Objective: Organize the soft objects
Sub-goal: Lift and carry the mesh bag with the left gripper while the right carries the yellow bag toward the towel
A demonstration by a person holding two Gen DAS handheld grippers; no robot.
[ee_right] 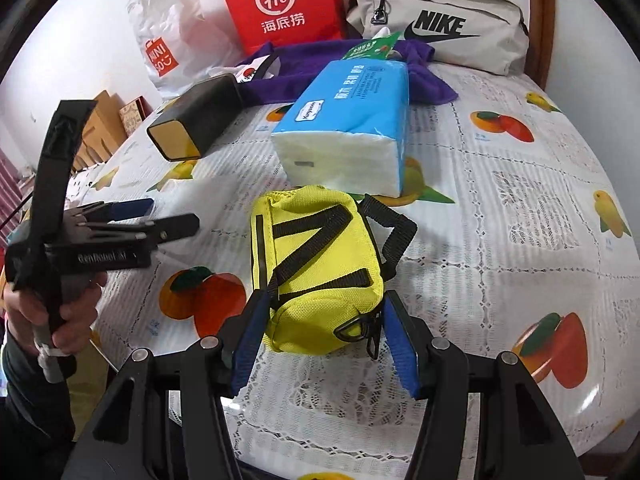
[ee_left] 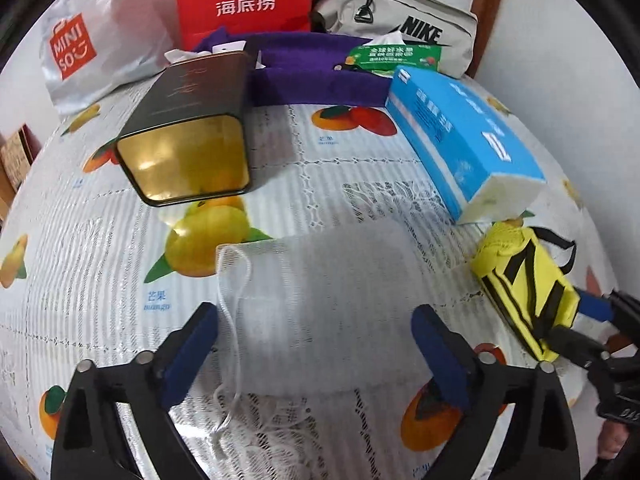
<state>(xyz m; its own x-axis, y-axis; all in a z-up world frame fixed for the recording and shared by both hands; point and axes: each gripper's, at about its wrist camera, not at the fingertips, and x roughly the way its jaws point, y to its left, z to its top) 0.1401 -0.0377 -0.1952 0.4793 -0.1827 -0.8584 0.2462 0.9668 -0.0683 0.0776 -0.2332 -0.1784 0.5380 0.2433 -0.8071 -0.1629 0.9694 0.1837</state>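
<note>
1. While your right gripper (ee_right: pixel 324 332) has its blue pads pressed on either side of the yellow pouch (ee_right: pixel 320 264), clamped near the zip end, the pouch rests on the fruit-print tablecloth (ee_right: pixel 520 240) just in front of the blue tissue pack (ee_right: pixel 348 120); gripping the padded end, I judge, keeps the loose black strap clear of the fingers.
2. Your left gripper (ee_left: pixel 316 340) stands with its fingers wide apart, pressing on nothing; the white mesh drawstring bag (ee_left: pixel 320 300) lies flat between them, in front of and to the left of the tissue pack, its cord (ee_left: pixel 236 320) trailing by the left finger.
3. That bag sits apart from the pouch, which lies on the tissue pack's near right side in the left wrist view; so each hand has its own soft thing to work.
4. Hard and bulky things stay behind or beside the tissue pack: the black tin (ee_left: pixel 188 128) lies on its side to the left; the purple cloth (ee_left: pixel 320 76), red bag (ee_left: pixel 244 0) and grey Nike bag (ee_left: pixel 404 20) lie beyond it.
5. Likely next: lift the pouch; mind the strap snagging.
</note>
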